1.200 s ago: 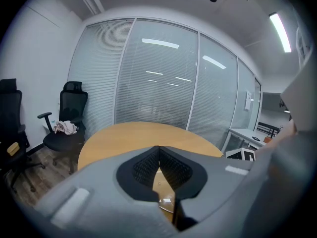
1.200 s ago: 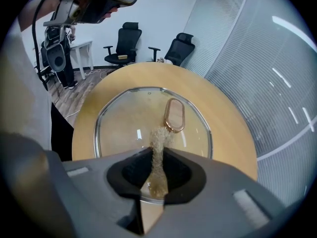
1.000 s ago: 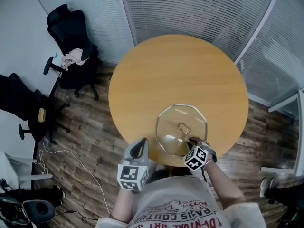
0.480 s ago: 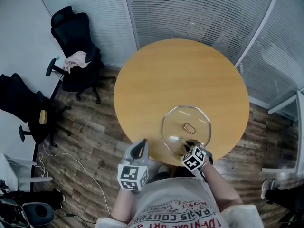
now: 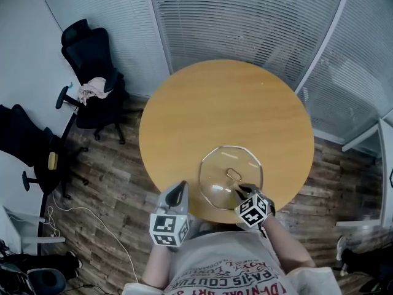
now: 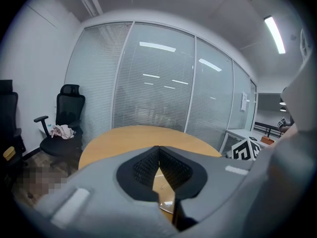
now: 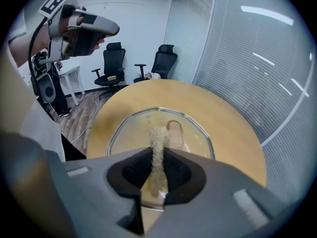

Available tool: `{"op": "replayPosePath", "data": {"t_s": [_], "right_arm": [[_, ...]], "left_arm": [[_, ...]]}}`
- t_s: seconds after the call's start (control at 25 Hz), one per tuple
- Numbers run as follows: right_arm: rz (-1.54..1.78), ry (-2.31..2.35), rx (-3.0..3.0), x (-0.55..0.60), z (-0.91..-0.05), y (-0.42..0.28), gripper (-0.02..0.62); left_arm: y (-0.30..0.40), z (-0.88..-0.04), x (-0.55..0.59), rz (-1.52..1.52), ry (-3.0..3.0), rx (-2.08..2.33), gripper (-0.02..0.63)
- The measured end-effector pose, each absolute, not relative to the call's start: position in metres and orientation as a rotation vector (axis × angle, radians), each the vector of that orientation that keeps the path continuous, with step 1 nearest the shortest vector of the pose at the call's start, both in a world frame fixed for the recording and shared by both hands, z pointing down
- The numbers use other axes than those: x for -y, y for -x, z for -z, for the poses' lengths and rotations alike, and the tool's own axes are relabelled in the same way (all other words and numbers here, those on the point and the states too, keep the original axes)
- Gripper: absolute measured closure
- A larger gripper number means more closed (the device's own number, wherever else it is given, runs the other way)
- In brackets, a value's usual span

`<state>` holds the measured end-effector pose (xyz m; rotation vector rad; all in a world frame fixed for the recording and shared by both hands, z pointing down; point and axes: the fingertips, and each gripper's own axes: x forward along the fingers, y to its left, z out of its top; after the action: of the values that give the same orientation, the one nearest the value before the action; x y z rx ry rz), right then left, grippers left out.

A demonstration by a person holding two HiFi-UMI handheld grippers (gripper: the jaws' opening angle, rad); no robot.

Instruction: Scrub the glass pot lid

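Observation:
The glass pot lid (image 5: pixel 230 176) lies flat near the front edge of the round wooden table (image 5: pixel 215 109), its metal handle (image 5: pixel 234 175) on top. In the right gripper view the glass pot lid (image 7: pixel 161 143) fills the middle, with its handle (image 7: pixel 176 131) beside a thin tan scrubber (image 7: pixel 158 148). My right gripper (image 5: pixel 241 190) is shut on that scrubber, which hangs over the lid's near part. My left gripper (image 5: pixel 178 193) hovers off the table's front edge, left of the lid, jaws shut with nothing between them; its jaws (image 6: pixel 159 166) show the table beyond.
Two black office chairs (image 5: pixel 92 72) stand on the wood floor to the left, one with a pink cloth (image 5: pixel 92 90). Glass walls with blinds (image 5: pixel 245 17) run behind the table. Cables (image 5: pixel 80 217) lie on the floor at lower left.
The right gripper with the scrubber has shifted slightly over the lid's near side. The view has shifted a little; the left gripper has held its place.

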<state>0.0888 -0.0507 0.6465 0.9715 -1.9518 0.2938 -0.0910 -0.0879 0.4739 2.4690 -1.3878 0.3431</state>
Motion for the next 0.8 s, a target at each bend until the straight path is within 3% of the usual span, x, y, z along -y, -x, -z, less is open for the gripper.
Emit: {"op": "replayPosePath", "data": {"t_s": [0.36,0.8], "right_arm": [[-0.221,-0.864,1.877,0.104,-0.653,-0.173,0.532],[-0.005,-0.617,1.973,0.195,-0.684,-0.177,0.532]], "left_arm": [[0.036,-0.478,0.12,-0.362,-2.431,1.43,0.598],[0.011,-0.496,0.134,-0.423,-2.249,1.584,0.6]]}}
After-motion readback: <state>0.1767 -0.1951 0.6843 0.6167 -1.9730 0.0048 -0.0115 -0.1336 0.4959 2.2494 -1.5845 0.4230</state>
